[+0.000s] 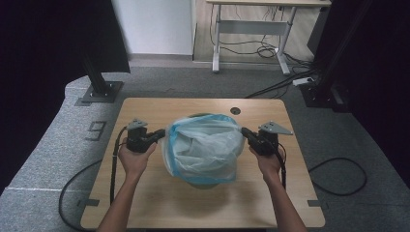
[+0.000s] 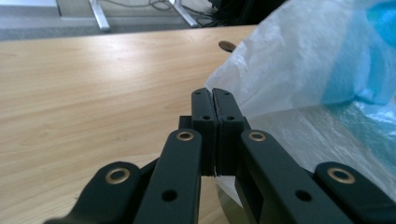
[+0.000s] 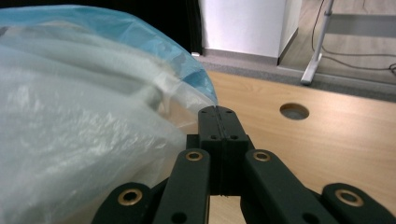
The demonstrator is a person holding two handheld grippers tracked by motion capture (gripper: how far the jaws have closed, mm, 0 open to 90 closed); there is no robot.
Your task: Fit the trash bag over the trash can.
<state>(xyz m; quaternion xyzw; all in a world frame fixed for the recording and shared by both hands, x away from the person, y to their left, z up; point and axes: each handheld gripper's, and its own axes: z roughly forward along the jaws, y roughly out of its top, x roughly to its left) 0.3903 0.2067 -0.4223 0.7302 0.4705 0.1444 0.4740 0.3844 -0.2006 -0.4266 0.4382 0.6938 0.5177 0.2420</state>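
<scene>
While both pairs of jaws are pressed closed, each apparently pinching film at one side of the bag [image 1: 205,147], we should draw the two sides apart evenly and low. The bag drapes over a bin [image 1: 207,182] at the middle of the surface [image 1: 159,203]. We keep the left gripper [image 1: 157,136] and the right gripper [image 1: 247,133] level with each other, so that the thin film does not tear or slip free. Bare room lies left, right and near; a round hole [image 1: 235,110] sits toward the far edge.
</scene>
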